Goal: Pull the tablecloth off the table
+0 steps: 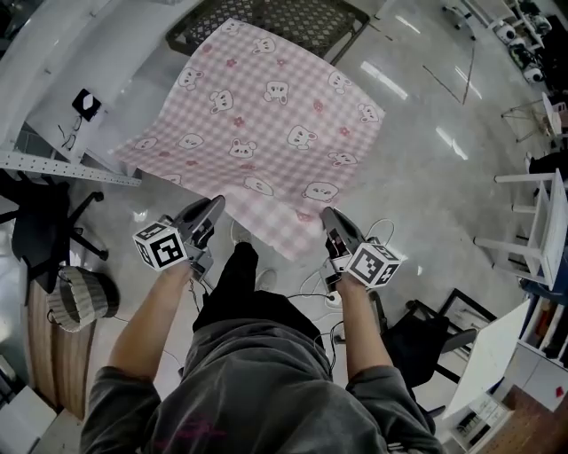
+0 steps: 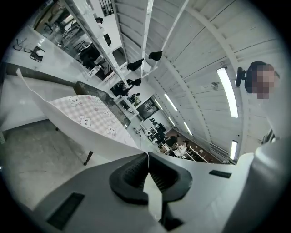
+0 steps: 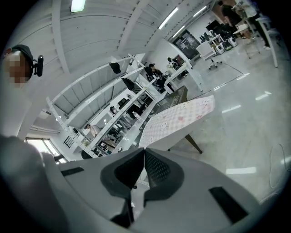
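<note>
The pink checked tablecloth (image 1: 266, 124) with bear prints hangs stretched in the air between the table and me, over the floor. Only its far edge still lies at the black mesh table (image 1: 266, 22). My left gripper (image 1: 216, 206) is shut on the cloth's near left corner, and my right gripper (image 1: 328, 217) is shut on the near right corner. In the left gripper view the cloth (image 2: 86, 113) runs away from the shut left gripper (image 2: 146, 157) toward the table (image 2: 91, 88). In the right gripper view the cloth (image 3: 177, 118) stretches from the shut right gripper (image 3: 143, 154).
A black office chair (image 1: 40, 226) and a woven basket (image 1: 80, 297) stand at the left. An aluminium rail (image 1: 62, 168) lies beside the cloth. Cables and a power strip (image 1: 333, 297) lie on the floor by my feet. White shelving (image 1: 541, 222) is at the right.
</note>
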